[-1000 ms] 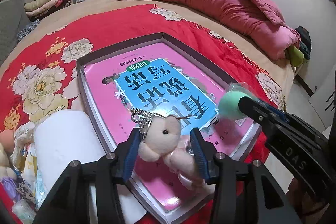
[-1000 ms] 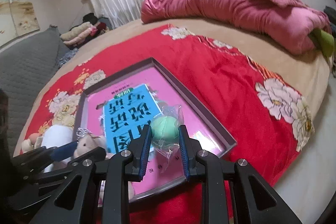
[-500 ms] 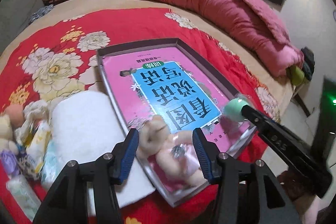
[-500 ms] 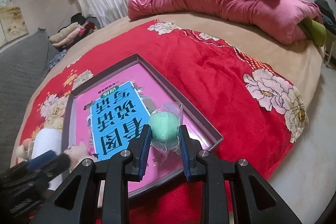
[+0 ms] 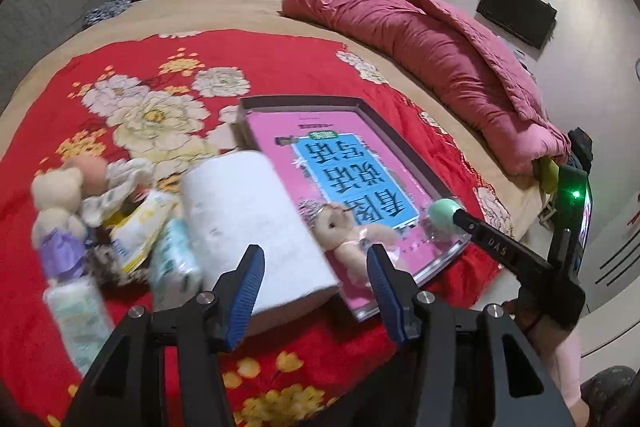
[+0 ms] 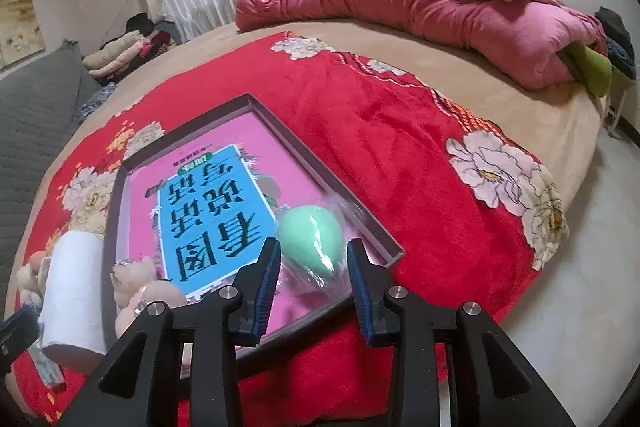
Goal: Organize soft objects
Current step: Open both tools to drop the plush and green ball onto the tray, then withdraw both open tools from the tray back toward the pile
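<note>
A shallow box (image 5: 404, 147) with a pink and blue book cover lies on the red floral blanket. A small beige plush bear (image 5: 348, 231) lies in its near corner; it also shows in the right wrist view (image 6: 144, 287). My left gripper (image 5: 316, 287) is open and empty, pulled back above a white paper roll (image 5: 248, 219). My right gripper (image 6: 312, 279) is open, its jaws on either side of a green sponge egg in clear wrap (image 6: 312, 243) that lies in the box (image 6: 332, 187).
A pile of soft items lies left of the roll: another plush bear (image 5: 56, 195), tissue packs (image 5: 140, 227) and a small bottle (image 5: 76, 311). A rolled pink quilt (image 5: 440, 47) lies along the far side of the bed. The bed edge is near on the right.
My left gripper let go of the beige bear in the box and drew back to the left. My right gripper opened, and the green sponge now lies in the box.
</note>
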Motion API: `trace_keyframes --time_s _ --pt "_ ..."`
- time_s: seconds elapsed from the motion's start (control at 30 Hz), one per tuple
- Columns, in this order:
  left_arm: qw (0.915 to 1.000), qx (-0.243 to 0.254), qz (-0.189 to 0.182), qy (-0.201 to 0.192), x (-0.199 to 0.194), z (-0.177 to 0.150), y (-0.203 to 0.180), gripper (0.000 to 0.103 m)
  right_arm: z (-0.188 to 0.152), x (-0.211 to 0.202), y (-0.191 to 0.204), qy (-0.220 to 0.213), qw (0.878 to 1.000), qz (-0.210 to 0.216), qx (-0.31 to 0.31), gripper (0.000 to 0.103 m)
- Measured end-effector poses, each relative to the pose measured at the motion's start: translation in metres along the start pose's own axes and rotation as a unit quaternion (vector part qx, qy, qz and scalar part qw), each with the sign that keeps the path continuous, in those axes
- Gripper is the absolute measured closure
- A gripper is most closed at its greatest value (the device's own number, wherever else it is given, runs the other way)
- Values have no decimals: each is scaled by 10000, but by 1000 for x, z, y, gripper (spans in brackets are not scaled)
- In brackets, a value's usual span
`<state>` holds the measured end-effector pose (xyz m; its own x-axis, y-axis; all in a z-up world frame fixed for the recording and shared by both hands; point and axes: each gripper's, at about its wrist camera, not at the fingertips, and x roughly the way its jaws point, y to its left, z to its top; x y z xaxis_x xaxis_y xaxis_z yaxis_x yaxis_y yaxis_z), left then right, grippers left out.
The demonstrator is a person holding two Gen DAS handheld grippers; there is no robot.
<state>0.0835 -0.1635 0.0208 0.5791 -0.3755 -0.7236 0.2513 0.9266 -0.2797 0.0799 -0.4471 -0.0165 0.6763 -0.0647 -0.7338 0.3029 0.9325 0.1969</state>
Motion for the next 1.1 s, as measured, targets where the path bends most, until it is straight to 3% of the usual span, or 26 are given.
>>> trace_keyframes --time_s 0.2,0.37,0.83,1.1 --pt "9998 -191 45 -32 -14 -10 20 50 -1 -5 -5 -79 9999 -64 98 59" --pt "9993 -321 59 -177 -28 -11 32 50 -1 -23 0 -467 9989 -90 -23 54" --pt "9981 -412 -53 -453 -56 -12 42 50 -7 -66 35 -1250 9885 -190 -831 33" --pt "9953 -644 235 -684 -81 -17 71 50 -21 -100 76 -1515 9770 324 -1465 29"
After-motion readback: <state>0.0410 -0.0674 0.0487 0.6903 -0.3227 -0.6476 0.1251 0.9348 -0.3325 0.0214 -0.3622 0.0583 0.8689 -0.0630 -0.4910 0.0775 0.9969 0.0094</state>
